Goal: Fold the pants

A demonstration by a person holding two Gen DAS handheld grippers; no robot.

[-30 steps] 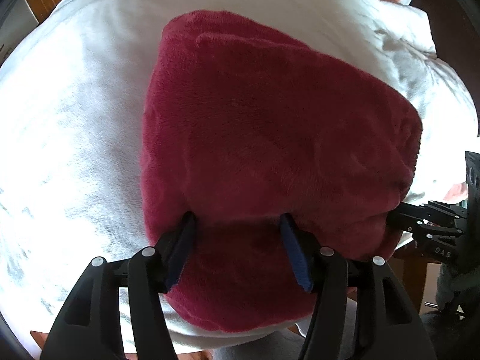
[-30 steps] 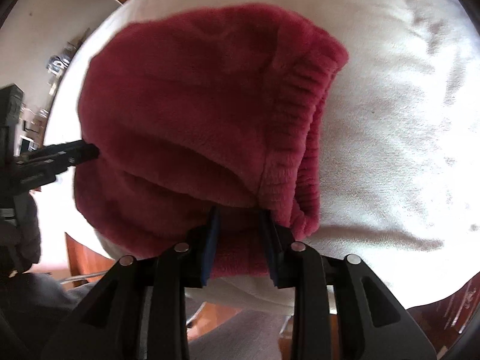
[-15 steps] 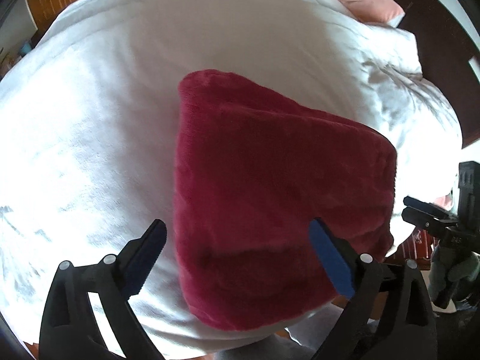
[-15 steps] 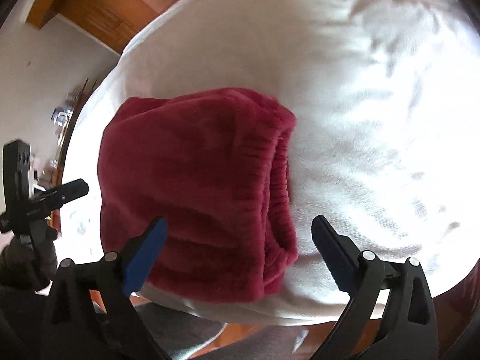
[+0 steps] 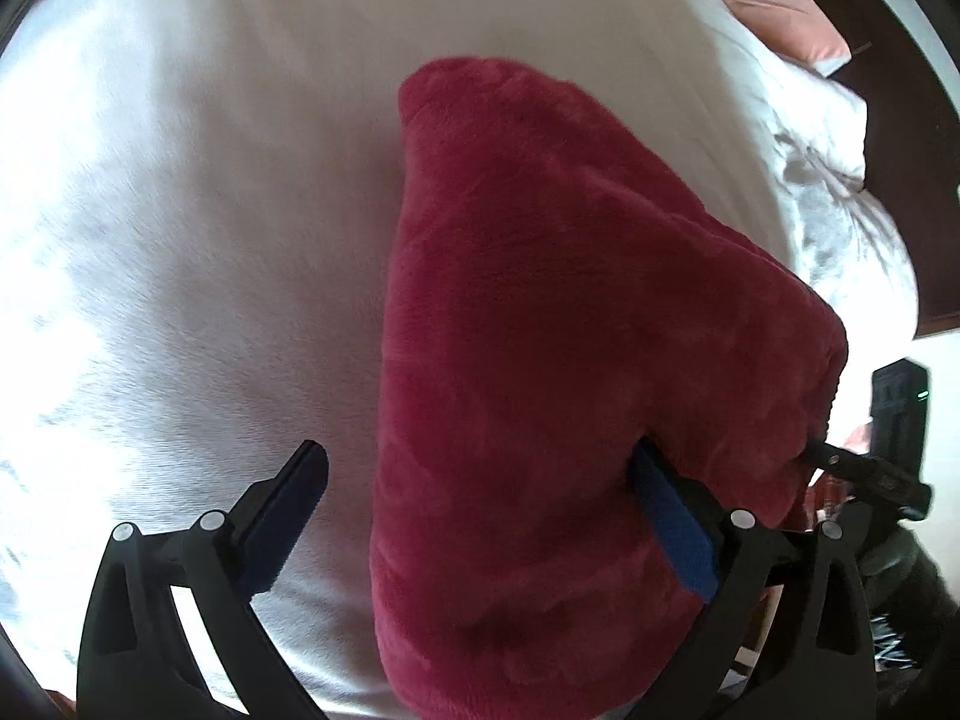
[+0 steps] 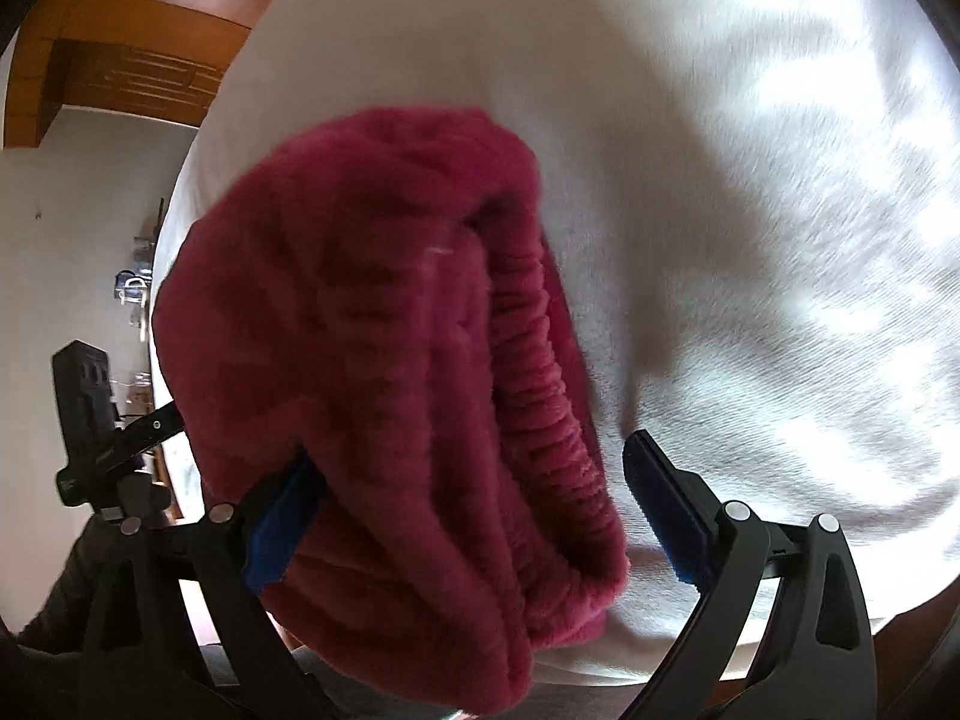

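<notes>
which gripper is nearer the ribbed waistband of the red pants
Right. The ribbed waistband runs down between the open fingers of the right gripper. The left gripper straddles the opposite, plain edge of the folded pants.

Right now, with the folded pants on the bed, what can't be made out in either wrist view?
- Left wrist view: the red fleece pants run off the bottom edge, so their near end is cut off.
- Right wrist view: the ribbed waistband is motion-blurred, and its white tag cannot be read.
- Both views: layers underneath are hidden by the top fold.
- Small items by the far wall, right wrist view: too small.
</notes>
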